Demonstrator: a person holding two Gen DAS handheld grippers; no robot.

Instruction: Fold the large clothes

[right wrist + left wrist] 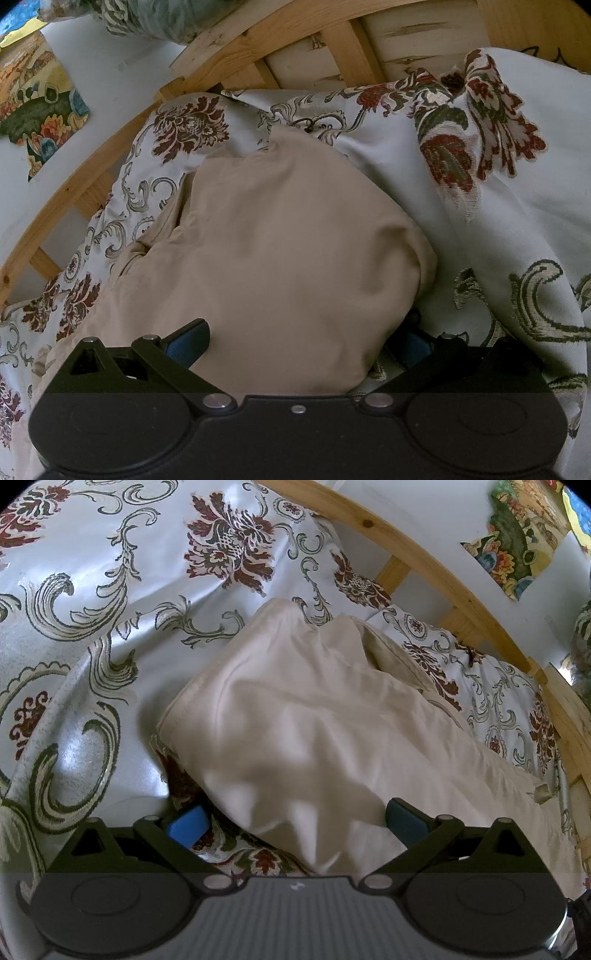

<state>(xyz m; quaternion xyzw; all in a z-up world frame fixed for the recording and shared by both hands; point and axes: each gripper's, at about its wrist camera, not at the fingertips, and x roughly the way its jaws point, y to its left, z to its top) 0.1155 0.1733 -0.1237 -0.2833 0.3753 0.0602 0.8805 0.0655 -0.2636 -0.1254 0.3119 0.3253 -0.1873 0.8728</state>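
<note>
Cream garment [314,716] bunched on a floral bedspread [92,602], running between the wide-open left tongs [295,825] and wide-open right tongs [295,345], gripped by neither. Wooden slatted bed frame [424,550] and white wall [110,70] just beyond.

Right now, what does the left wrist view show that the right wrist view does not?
Only the left wrist view shows the left claw, open around a fold of the beige garment. Only the right wrist view shows the right claw, open astride the garment's rounded end, and a bundled patterned cloth above the bed frame. Both show the garment, floral bedspread, wooden frame and wall picture.
</note>
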